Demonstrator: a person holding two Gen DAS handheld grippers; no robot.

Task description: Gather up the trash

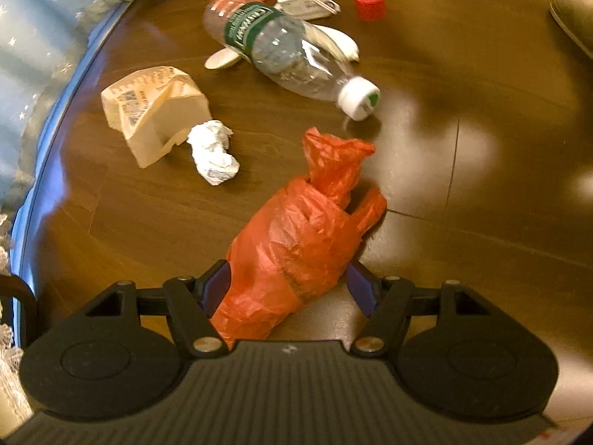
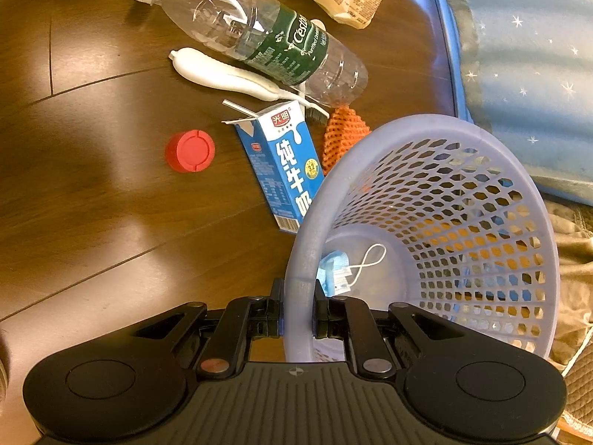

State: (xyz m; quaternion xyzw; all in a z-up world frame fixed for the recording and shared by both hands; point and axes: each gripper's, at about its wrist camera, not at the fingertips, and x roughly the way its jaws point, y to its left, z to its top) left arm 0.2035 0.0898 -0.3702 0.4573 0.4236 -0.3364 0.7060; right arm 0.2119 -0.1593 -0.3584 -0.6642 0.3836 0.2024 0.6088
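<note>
Left gripper [image 1: 287, 285] straddles the orange plastic bag [image 1: 296, 248], jaws wide, right pad clear of it; right gripper [image 2: 298, 309] clamps the basket [image 2: 426, 129] rim.

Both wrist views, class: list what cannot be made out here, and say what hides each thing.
- Left wrist view: whether the left gripper presses the orange bag; the bag covers the pads.
- Left wrist view: the bag's contents, hidden by its plastic.
- Right wrist view: the milk carton bottom corner, behind the basket rim.
- Right wrist view: the orange netting, mostly behind carton and basket.
</note>
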